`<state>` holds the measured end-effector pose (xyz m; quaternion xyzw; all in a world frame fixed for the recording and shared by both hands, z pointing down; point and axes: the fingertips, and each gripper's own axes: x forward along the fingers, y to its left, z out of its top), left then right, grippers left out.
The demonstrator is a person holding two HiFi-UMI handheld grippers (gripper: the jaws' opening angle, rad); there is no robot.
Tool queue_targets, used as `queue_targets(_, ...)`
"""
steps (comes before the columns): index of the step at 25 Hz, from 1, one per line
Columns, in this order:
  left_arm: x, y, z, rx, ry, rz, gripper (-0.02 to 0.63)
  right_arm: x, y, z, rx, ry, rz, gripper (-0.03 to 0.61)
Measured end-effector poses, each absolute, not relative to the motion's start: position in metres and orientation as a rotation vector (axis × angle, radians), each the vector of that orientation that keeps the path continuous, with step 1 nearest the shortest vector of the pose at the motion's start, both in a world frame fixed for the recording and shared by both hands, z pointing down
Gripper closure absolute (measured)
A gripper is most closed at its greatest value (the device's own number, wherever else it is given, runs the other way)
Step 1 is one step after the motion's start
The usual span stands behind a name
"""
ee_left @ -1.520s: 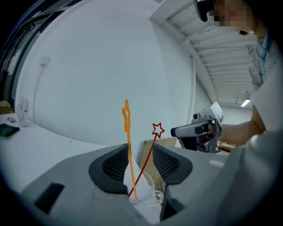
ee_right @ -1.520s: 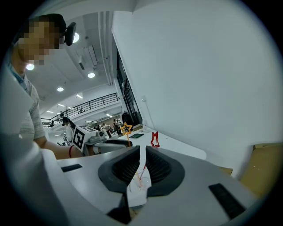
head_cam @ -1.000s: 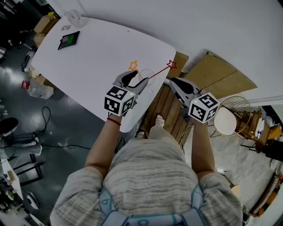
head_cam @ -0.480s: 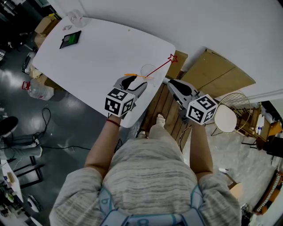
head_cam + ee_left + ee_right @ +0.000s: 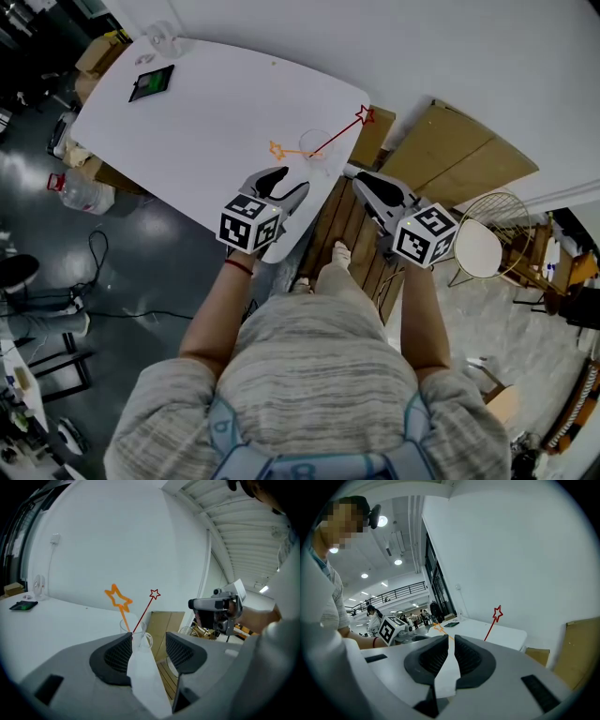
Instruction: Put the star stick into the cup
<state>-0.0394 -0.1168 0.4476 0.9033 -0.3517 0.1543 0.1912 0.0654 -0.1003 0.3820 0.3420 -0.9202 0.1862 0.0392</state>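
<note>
White table with a rounded corner, plain white wall behind, slatted wooden boards and a leaning cardboard sheet past the table's end.

The clear cup stands close to that corner, near the edge. Two sticks are in it. The orange star stick leans far over the rim, towards the middle of the table. The red star stick slants the other way, its star out past the table's edge. By our reading the task's stick is in the cup and placed.

Risks, as we judge them:
- The cup looks light, and both sticks lean outward. A knock from either gripper as it pulls away could tip it, and the table edge is near.
- The orange stick lies low over the rim, so a small jolt to the table or cup could slide it out.
- The left gripper points straight at the cup, so any forward drift would bring its jaws against the glass.

Left gripper: the jaws have just been opening and now stand wide apart. Nothing is between the pads. The cup and both sticks show through the gap, beyond the tips, and we see no contact.

Right gripper: the jaws are nearly together, with only a thin slit between them, and they hold nothing. It hangs beside the table corner, apart from the cup.
</note>
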Motion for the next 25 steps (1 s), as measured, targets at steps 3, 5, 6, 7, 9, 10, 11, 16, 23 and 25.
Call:
queue_targets(3, -0.038, -0.108, 0.444, 2.552, -0.962, 0.408, 0.394, 0.060, -0.094, 0.380, 1.045, -2.830, 0.561, 0.543)
queue_targets(5, -0.037, -0.102, 0.440, 2.563, -0.943, 0.387, 0.394, 0.055, -0.088, 0.379, 1.040, -2.834, 0.558, 0.543)
queue_targets(6, -0.037, -0.099, 0.437, 2.568, -0.932, 0.366, 0.394, 0.053, -0.085, 0.378, 1.035, -2.836, 0.557, 0.543)
queue_targets(7, -0.037, -0.096, 0.433, 2.575, -0.920, 0.336, 0.394, 0.050, -0.082, 0.378, 1.031, -2.839, 0.556, 0.543)
queue_targets(9, -0.038, -0.090, 0.421, 2.595, -0.893, 0.255, 0.394, 0.044, -0.075, 0.377, 1.022, -2.847, 0.553, 0.543)
queue_targets(10, -0.038, -0.086, 0.414, 2.612, -0.876, 0.204, 0.396, 0.041, -0.072, 0.375, 1.018, -2.852, 0.551, 0.543)
queue_targets(11, -0.038, -0.082, 0.406, 2.630, -0.856, 0.148, 0.396, 0.038, -0.068, 0.373, 1.014, -2.859, 0.547, 0.543)
queue_targets(16, -0.039, -0.060, 0.371, 2.716, -0.758, -0.054, 0.406, 0.023, -0.049, 0.361, 1.002, -2.895, 0.500, 0.543)
queue_targets(23, -0.041, -0.031, 0.339, 2.822, -0.726, -0.129, 0.470, -0.001, -0.023, 0.347, 0.958, -2.920, 0.412, 0.543)
queue_targets(25, -0.043, -0.024, 0.333, 2.838, -0.735, -0.146, 0.527, -0.006, -0.016, 0.344, 0.944, -2.926, 0.401, 0.543)
